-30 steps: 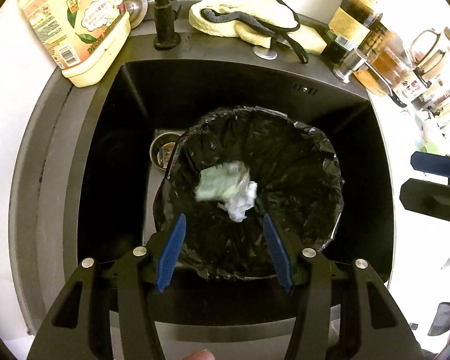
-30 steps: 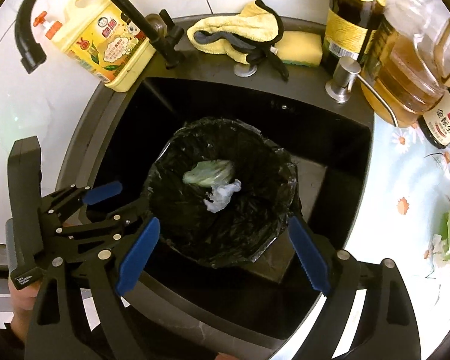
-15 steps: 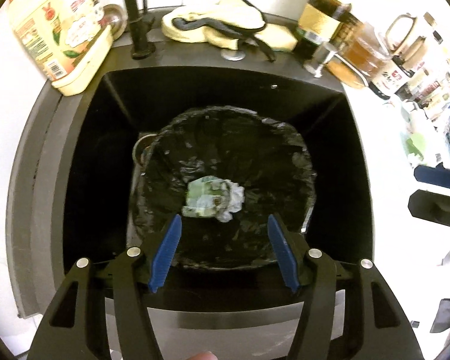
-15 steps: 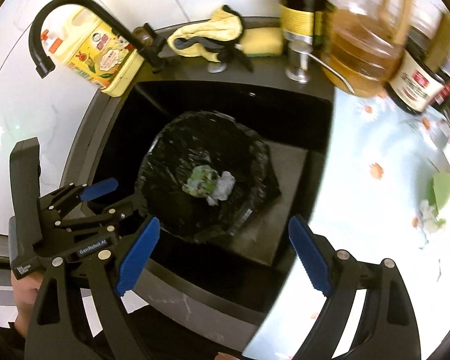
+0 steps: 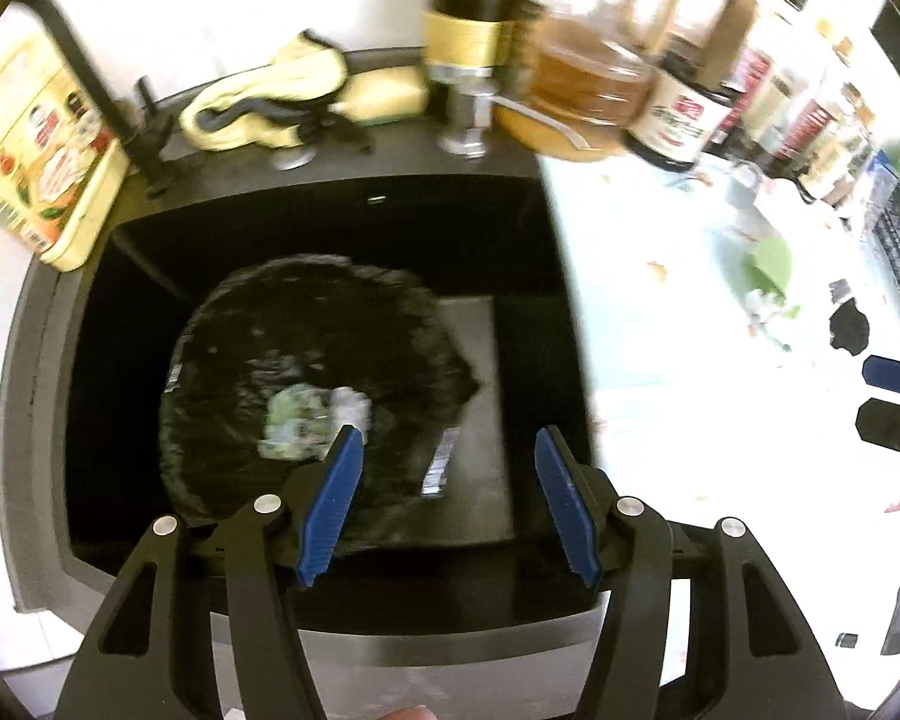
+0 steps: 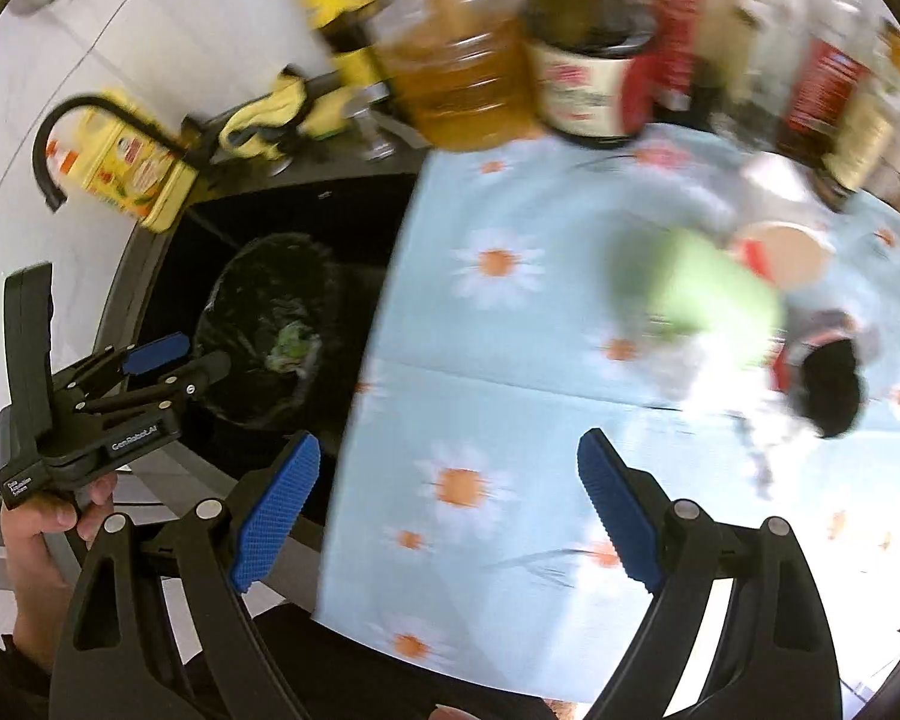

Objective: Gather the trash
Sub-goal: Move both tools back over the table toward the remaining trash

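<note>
Inside, crumpled trash [image 5: 312, 420] in bag [image 5: 222, 360], no clear axis

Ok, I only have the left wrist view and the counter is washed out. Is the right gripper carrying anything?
Observer: No. In the right wrist view the right gripper is wide open, nothing between its pads, above a daisy-print cloth.
Operator: What trash is lying there?
Observer: A blurred green piece lies on the cloth ahead of the gripper, with a black item to its right.
Operator: And where does my left gripper sit from that side?
Observer: The left gripper is at the left edge of the black bin bag in the sink, with a hand around its handle.
</note>
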Motion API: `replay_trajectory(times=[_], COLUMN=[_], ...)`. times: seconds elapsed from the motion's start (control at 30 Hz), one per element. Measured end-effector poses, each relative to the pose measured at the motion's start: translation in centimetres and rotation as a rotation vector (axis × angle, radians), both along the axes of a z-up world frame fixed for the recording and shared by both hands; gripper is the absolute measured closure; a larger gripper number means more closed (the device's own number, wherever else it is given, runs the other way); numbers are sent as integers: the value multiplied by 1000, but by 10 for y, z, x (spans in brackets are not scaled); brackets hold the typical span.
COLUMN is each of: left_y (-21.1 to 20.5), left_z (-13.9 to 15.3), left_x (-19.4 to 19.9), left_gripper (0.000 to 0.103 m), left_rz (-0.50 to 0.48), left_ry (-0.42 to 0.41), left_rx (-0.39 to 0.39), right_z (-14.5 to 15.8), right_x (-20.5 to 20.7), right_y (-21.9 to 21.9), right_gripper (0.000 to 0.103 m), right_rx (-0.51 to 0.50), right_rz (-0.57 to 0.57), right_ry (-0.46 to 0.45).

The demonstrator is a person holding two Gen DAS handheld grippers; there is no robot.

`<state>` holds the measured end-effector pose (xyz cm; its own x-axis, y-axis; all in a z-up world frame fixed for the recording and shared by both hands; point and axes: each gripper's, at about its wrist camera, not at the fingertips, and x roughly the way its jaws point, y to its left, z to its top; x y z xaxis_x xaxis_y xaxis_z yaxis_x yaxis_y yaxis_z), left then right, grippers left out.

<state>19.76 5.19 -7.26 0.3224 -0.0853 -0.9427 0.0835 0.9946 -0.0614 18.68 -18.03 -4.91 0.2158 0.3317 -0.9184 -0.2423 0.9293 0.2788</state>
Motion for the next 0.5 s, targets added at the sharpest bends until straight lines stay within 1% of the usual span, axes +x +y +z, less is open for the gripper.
replay_trajectory(times=[0.17, 0.3, 0.4, 0.5], left_y=[-51, -87, -111, -131], left_z=[2, 5, 8, 14], left_x=[0, 1, 2, 2], left_gripper=[45, 45, 45, 45], left_rz=[-12, -22, -26, -34], left_ry=[0, -4, -10, -33], left_rx=[-15, -13, -14, -7], right_z=[3, 6, 5, 8], right_x=[2, 9, 12, 12], right_y=[-72, -116, -140, -162], right_gripper=[16, 16, 16, 16], right_rx=[-3, -4, -15, -19], right_rz=[-61, -87, -99, -112], right_ry=[-6, -13, -22, -39])
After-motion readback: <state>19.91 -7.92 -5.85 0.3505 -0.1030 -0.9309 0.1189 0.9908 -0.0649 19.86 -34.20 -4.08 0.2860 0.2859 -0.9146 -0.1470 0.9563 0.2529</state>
